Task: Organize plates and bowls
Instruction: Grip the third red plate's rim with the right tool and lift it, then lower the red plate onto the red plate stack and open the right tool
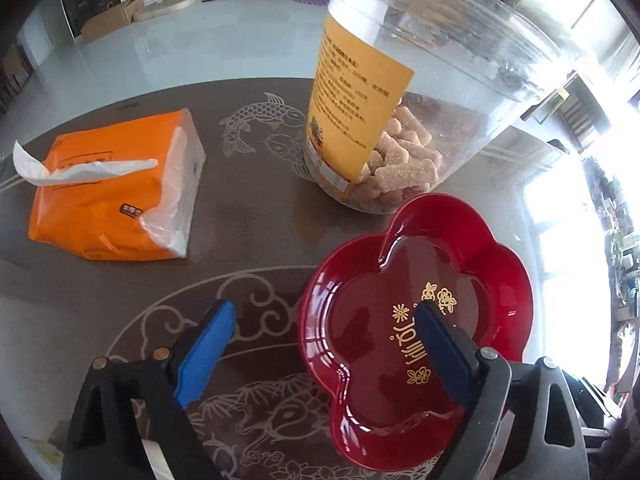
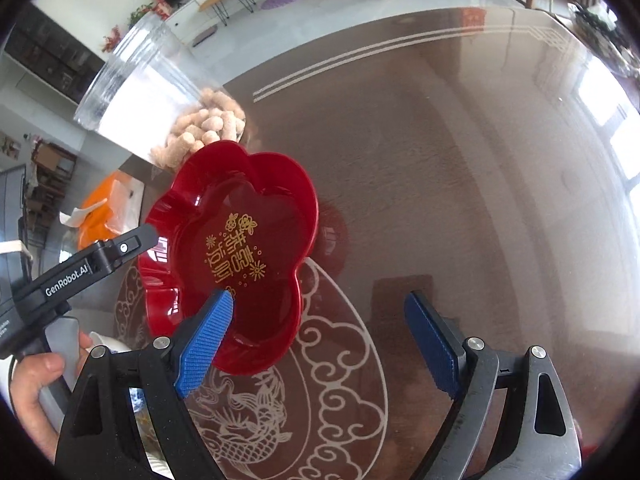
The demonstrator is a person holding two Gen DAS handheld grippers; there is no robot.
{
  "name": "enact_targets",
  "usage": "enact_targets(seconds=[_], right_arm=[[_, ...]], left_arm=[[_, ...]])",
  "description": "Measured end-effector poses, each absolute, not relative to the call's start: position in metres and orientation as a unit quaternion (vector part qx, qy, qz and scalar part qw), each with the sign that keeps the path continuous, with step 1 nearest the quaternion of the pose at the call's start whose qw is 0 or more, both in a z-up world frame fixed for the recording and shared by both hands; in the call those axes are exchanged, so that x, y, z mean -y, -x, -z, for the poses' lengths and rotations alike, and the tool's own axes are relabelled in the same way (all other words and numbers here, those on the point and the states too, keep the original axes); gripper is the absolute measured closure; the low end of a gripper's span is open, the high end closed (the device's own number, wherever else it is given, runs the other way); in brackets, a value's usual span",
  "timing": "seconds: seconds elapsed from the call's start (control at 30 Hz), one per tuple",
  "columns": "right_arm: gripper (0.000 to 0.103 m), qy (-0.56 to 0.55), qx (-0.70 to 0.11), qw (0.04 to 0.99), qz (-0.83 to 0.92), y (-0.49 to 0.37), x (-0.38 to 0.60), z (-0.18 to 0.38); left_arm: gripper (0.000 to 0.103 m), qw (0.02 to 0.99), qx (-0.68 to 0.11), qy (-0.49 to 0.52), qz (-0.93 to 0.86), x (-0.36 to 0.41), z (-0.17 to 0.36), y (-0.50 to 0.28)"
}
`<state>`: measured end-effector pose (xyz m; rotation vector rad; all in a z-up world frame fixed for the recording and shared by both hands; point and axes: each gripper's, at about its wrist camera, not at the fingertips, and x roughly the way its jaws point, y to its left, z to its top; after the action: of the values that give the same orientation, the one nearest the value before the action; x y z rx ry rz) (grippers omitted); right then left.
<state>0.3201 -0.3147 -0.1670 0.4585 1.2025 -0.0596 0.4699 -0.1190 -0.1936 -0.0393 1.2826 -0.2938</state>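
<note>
A red flower-shaped plate with gold characters lies on the brown patterned table. My left gripper is open astride the plate's left rim, with one blue pad above the inside and the other outside over the table. In the right wrist view the same plate sits left of centre. My right gripper is open over its near rim, its left pad above the plate. A black finger of the left gripper reaches the plate's far-left edge. A red shape under that edge may be a reflection or a second plate.
A tall clear plastic jar of snack sticks stands right behind the plate. An orange tissue pack lies to the left on the table. A person's hand holds the left gripper's handle. Bare table stretches to the right.
</note>
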Motion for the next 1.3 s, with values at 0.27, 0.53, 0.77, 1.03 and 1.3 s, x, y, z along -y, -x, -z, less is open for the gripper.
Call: enact_targets(seconds=[0.27, 0.53, 0.77, 1.03, 1.3], right_arm=[[0.088, -0.191, -0.583, 0.789, 0.03, -0.332, 0.297, 0.194], [0.093, -0.213, -0.576, 0.789, 0.013, -0.286, 0.323, 0.181], [0.093, -0.204, -0.559, 0.804, 0.012, -0.199, 0.348, 0.136], [0.093, -0.2, -0.539, 0.818, 0.034, -0.088, 0.377, 0.086], [0.093, -0.212, -0.55, 0.803, 0.093, 0.002, 0.43, 0.084]], left_arm=[[0.097, 0.787, -0.598, 0.066, 0.138, 0.113, 0.218, -0.474], [0.097, 0.792, -0.58, 0.037, 0.188, 0.125, 0.211, -0.421], [0.097, 0.807, -0.537, 0.026, 0.243, 0.157, 0.161, -0.339], [0.097, 0.812, -0.496, 0.017, 0.307, 0.206, 0.094, -0.233], [0.096, 0.784, -0.516, 0.003, 0.344, 0.263, 0.092, -0.133]])
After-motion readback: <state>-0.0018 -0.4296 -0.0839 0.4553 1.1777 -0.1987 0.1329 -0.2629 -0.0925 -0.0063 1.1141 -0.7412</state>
